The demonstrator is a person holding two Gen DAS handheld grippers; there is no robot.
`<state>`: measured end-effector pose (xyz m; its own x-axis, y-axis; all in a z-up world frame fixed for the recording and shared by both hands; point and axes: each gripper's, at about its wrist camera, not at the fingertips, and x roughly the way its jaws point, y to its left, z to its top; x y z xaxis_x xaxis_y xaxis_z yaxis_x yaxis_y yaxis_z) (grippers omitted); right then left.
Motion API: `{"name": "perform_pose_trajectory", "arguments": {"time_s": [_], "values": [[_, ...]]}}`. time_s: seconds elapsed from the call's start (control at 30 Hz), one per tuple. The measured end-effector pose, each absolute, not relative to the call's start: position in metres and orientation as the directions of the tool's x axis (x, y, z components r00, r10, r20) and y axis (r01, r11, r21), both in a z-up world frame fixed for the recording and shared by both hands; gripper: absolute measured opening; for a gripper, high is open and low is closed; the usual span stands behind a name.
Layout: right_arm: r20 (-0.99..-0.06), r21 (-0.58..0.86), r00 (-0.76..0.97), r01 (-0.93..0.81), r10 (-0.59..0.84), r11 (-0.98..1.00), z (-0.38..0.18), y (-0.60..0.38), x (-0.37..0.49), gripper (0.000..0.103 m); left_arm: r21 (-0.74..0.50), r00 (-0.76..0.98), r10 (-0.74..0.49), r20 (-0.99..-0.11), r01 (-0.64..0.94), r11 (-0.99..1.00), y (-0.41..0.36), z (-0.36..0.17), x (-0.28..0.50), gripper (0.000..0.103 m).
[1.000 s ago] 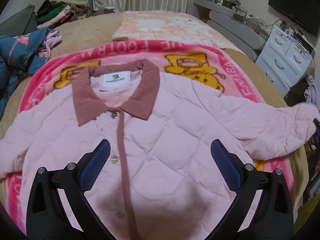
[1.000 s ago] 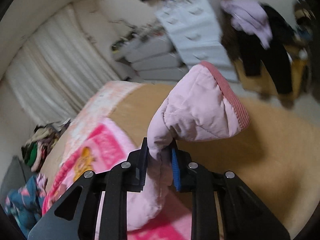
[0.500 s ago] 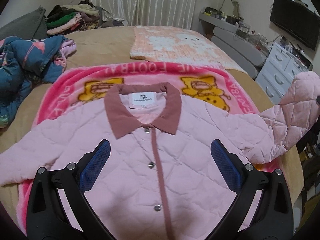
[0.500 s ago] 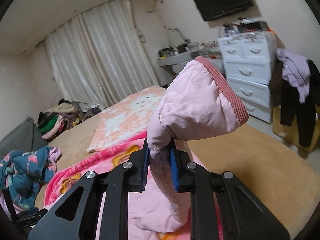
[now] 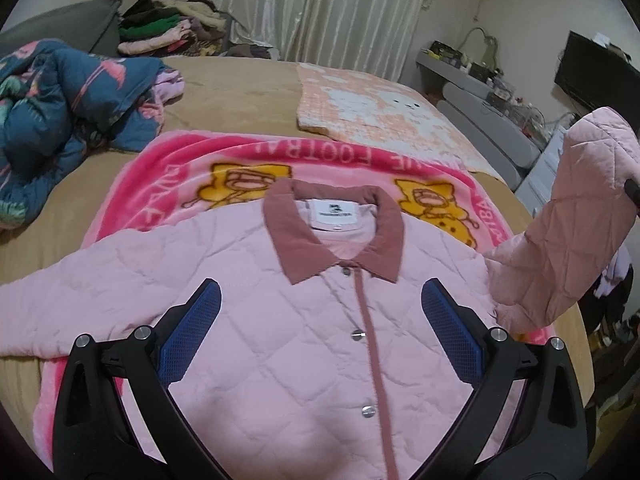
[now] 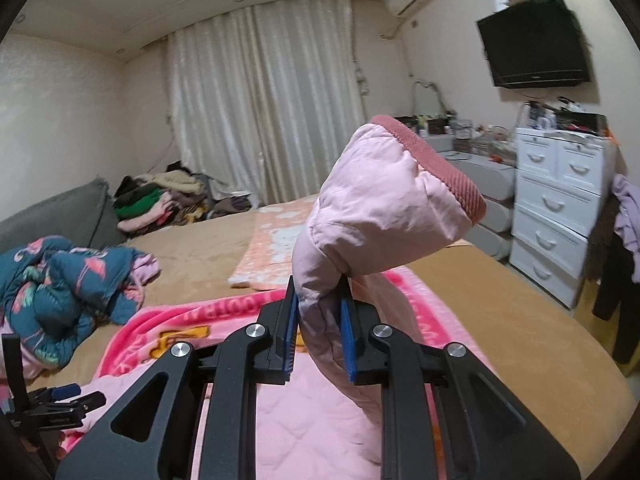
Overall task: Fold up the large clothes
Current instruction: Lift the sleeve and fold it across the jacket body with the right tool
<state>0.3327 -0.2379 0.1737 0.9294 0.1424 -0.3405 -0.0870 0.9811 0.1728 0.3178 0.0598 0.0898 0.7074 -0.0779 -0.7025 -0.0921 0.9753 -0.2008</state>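
A pink quilted jacket with a dusty-rose collar lies face up and buttoned on a pink cartoon blanket on the bed. My left gripper is open and empty, hovering over the jacket's chest. My right gripper is shut on the jacket's right sleeve and holds it lifted above the bed; the ribbed cuff sticks up past the fingers. The raised sleeve also shows in the left wrist view. The jacket's other sleeve lies flat to the left.
A crumpled blue floral quilt lies at the left of the bed. A peach patterned blanket lies beyond the pink one. A clothes pile sits by the curtain. White drawers and a wall TV stand at the right.
My right gripper has lifted the sleeve higher and swung it in toward the jacket's body. My left gripper has pulled back a little, so the collar sits farther along the view.
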Motion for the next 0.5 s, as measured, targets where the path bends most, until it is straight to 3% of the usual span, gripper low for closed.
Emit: {"name": "perform_pose_trajectory", "arguments": {"time_s": [0.5], "values": [[-0.408,0.152,0.865,-0.252,0.293,0.956,0.123,-0.106,0.351,0.016,-0.308,0.691,-0.103,-0.716,-0.180,0.934,0.146,0.064,0.307,0.094]]}}
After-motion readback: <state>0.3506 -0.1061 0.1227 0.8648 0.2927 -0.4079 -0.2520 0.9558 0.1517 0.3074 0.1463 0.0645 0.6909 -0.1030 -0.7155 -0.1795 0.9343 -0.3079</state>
